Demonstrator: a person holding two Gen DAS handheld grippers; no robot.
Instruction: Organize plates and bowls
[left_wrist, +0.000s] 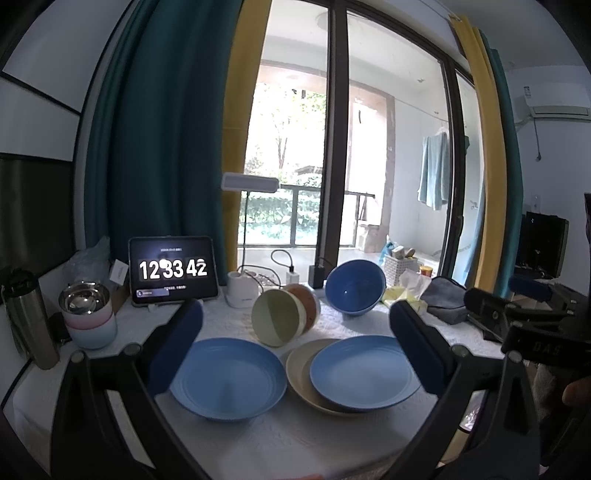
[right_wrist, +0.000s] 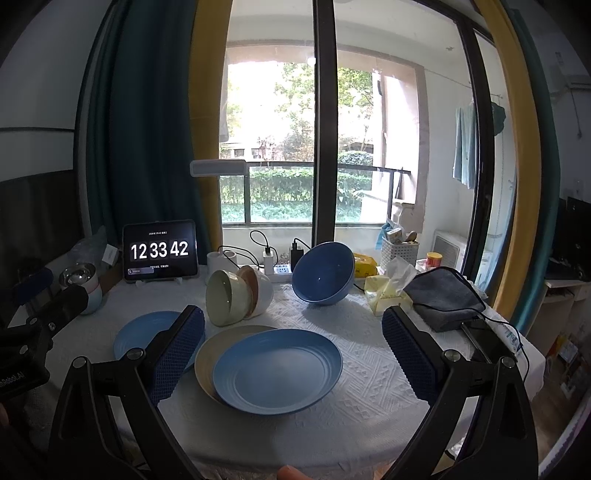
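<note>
Clearly spread and empty, left gripper (left_wrist: 295, 347) above blue plates (left_wrist: 227, 378), right gripper (right_wrist: 293, 347) likewise wide.

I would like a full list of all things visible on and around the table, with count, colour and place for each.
Plates: three; two blue, one beige. One blue plate lies on the beige plate, table centre; other blue plate to their left.
Blue bowl: one, tilted on its side, behind the plates.
Nested bowls: green, orange and white, on their sides, left of the blue bowl.
Tablet: one, black, showing 12 33 42, back left.
Steel cup: one, far left edge.
Tissue pack: one, yellow, right.
Grey cloth: one, far right.
White basket: one, by the window.
Tablecloth: one, white.
Left gripper: open.
Right gripper: open.
</note>
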